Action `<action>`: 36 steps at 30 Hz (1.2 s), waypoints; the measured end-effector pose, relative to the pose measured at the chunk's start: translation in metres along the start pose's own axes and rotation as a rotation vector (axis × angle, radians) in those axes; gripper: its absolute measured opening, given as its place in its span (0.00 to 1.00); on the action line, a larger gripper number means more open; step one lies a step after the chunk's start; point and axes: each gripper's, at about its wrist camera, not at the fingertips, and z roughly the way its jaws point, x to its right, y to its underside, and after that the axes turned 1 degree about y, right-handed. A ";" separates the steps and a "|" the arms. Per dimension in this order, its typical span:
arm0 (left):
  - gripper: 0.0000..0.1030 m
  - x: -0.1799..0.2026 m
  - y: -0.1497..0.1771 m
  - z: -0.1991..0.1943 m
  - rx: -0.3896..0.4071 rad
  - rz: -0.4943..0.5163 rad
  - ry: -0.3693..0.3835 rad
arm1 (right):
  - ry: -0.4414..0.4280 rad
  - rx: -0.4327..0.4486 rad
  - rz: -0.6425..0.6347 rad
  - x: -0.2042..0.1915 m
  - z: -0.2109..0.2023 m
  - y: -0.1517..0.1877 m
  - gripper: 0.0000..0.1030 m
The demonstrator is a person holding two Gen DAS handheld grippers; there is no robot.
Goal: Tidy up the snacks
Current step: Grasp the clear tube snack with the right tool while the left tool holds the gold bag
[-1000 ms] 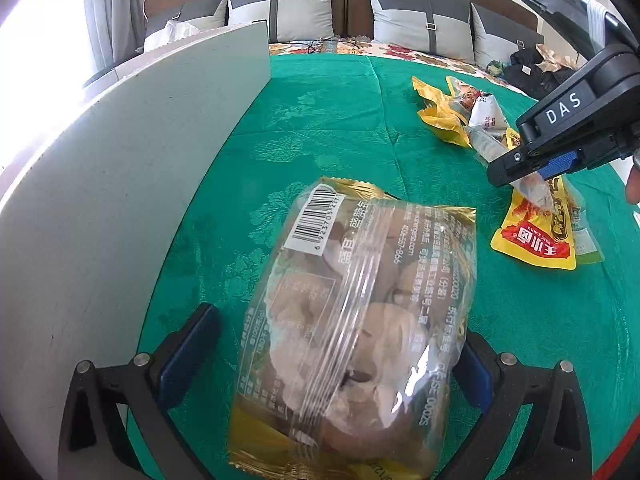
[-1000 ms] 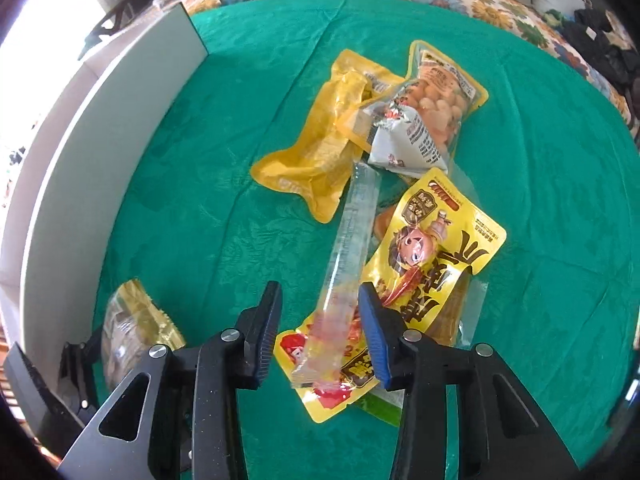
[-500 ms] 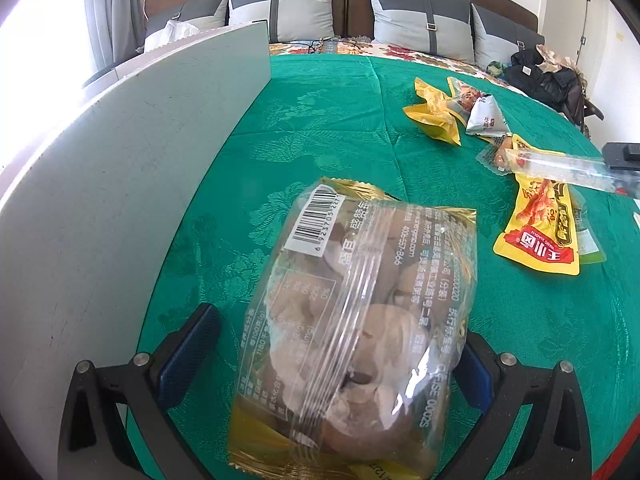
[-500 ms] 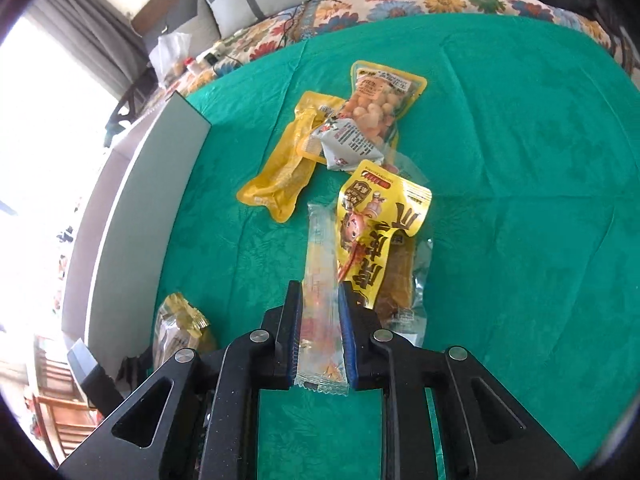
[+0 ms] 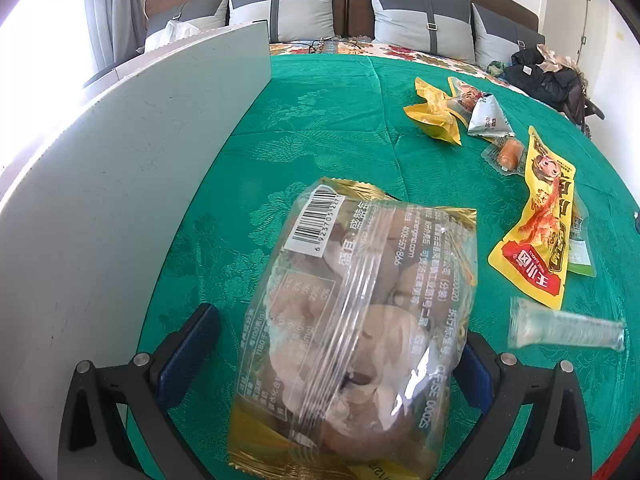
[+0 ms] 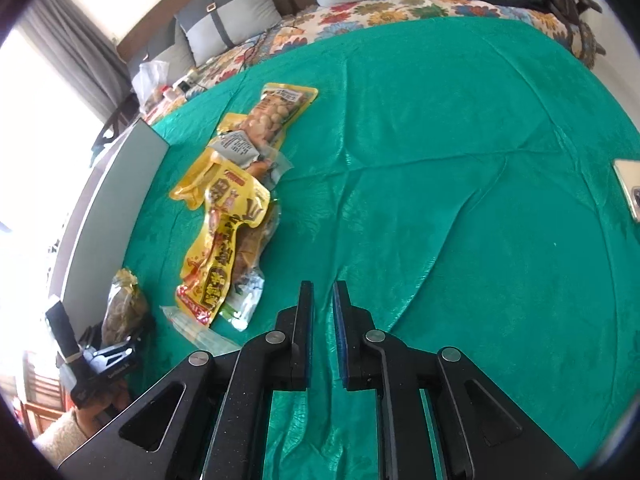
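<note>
I am working over a green brocade cloth (image 5: pixel 340 120) spread on the bed, and I am taking the clear-fronted, gold-edged bag of pale pastries (image 5: pixel 360 320) as my marker. A tall white board (image 5: pixel 120 200) is standing just to the left of that bag.

The bag itself is lying lengthwise between the jaws of the left gripper (image 5: pixel 336 332), barcode end pointing away from me. Those jaws are standing wide and released: the left pad is showing a clear gap from the film, and the right pad is hidden behind the bag's edge. I am judging the bag light, puffy and slick, with crushable contents, so I would be pinching gently across its middle or by the crimped gold end seam.

Right of the bag and beyond it, a flat yellow-and-red foil pouch (image 5: pixel 536 240) is lying on the cloth.

Just right of the bag, nearer than the pouch, a thin clear plastic stick pack (image 5: pixel 564 328) is showing blurred. I am expecting it to be light, soft and slippery, best taken across its width near mid-length.

The right gripper (image 6: pixel 322 292) is hovering well to the right of the bag. Its jaws are opening from a slim gap with nothing between them.
</note>
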 end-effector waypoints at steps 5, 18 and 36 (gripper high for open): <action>1.00 0.000 0.000 0.000 0.000 -0.001 -0.001 | -0.147 -0.130 -0.455 -0.099 0.026 0.030 0.50; 1.00 0.000 0.000 0.001 0.001 -0.001 -0.001 | -0.061 -0.187 -0.575 -0.114 0.061 0.065 0.48; 1.00 0.000 0.000 0.001 0.001 -0.001 0.000 | -0.023 -0.224 -0.537 -0.103 0.075 0.056 0.18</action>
